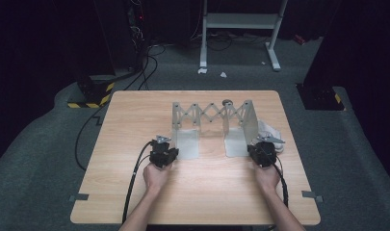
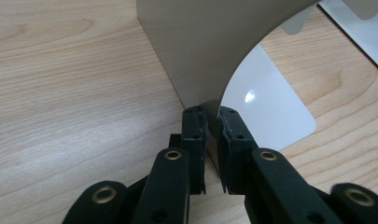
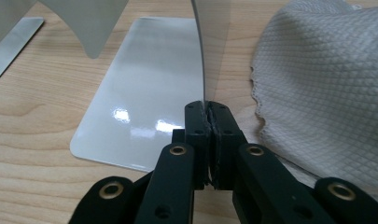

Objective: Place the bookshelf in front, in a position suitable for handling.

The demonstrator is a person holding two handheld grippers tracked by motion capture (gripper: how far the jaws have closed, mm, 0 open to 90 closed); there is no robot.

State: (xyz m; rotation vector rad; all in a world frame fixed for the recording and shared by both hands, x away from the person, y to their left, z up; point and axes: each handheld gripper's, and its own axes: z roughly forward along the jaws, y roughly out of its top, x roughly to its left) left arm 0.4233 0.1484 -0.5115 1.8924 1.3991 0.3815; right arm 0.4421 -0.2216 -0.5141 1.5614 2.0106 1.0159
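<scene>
1. Your left tongs (image 1: pixel 169 147) were clamped on the near edge of the extending rack's (image 1: pixel 213 115) left end plate (image 2: pixel 200 51).
2. The rack stood mid-surface (image 1: pixel 135 125), lattice stretched between the two plates, base plates flat.
3. Your right tongs (image 1: pixel 260 147) were pinched tight on the right end plate's (image 3: pixel 201 56) near edge.
4. Grey cloth (image 3: pixel 326 88) lay just beside that plate, on its outer side.

Both grippers, left gripper (image 1: pixel 164 146) and right gripper (image 1: pixel 261 146), meet the expanding bookend rack (image 1: pixel 213 120).
</scene>
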